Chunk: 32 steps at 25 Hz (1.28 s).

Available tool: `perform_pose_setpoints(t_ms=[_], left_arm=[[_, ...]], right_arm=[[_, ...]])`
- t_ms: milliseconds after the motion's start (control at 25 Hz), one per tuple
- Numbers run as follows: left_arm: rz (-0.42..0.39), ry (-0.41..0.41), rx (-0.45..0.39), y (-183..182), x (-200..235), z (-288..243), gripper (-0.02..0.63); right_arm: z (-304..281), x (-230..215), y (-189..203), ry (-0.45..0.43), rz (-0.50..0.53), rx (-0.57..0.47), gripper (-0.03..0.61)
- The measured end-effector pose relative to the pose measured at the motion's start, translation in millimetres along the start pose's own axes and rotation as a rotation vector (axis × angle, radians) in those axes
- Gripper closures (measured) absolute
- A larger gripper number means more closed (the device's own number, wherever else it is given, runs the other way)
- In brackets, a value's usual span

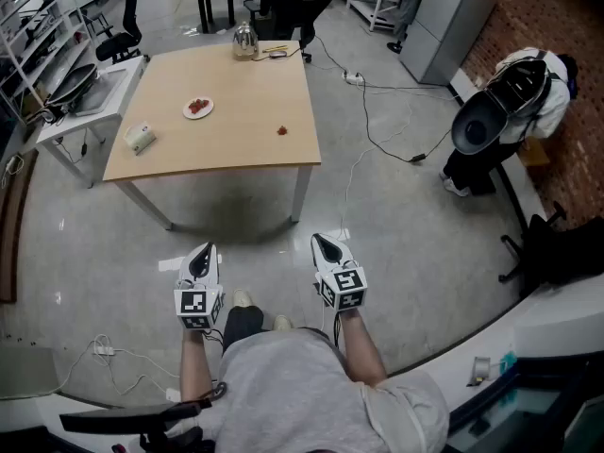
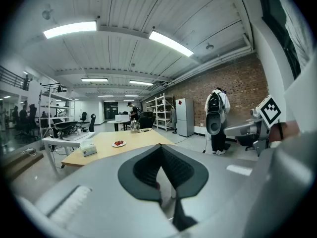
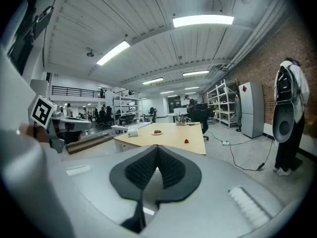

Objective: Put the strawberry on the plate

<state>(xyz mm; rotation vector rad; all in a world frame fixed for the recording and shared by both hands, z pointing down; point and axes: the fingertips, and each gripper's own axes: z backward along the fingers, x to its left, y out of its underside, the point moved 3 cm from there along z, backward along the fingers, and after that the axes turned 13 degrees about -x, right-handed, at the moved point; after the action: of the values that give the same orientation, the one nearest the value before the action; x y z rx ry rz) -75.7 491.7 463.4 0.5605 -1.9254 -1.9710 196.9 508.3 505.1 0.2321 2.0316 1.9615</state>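
Observation:
A single red strawberry lies on the wooden table, towards its right side, and shows small in the right gripper view as well. A white plate holding red fruit sits left of it. Both grippers hang low near my body, well short of the table, over the grey floor. My left gripper is shut with nothing in it. The right gripper is shut and holds nothing too.
A white tissue box sits at the table's left edge and a metal kettle at its far edge. A white side table stands to the left. Cables run over the floor at the right, where a person stands.

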Motion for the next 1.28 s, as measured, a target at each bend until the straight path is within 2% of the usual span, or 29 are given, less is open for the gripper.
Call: perform_pose_setpoints(t_ms=[320, 840, 1000, 1280], left_arm=[[-0.021, -0.009, -0.003, -1.9, 3.0, -9.4, 0.594], [-0.01, 0.006, 0.023, 7.4, 6.6, -40.7, 0.594], [-0.012, 0.027, 0.031, 9.4, 18.1, -61.6, 0.594], [-0.011, 0.099, 0.039, 16.9, 62.3, -111.8, 0.594]], right_arm=[[-6.3, -2.6, -3.3, -0.005, -0.043, 0.003, 0.572], [-31.3, -12.4, 3.9, -0.014, -0.042, 0.019, 0.572], [-46.9, -20.0, 12.9, 0.009, -0.026, 0.013, 0.572], [-92.6, -22.6, 12.8, 0.09, -0.03, 0.024, 0.572]])
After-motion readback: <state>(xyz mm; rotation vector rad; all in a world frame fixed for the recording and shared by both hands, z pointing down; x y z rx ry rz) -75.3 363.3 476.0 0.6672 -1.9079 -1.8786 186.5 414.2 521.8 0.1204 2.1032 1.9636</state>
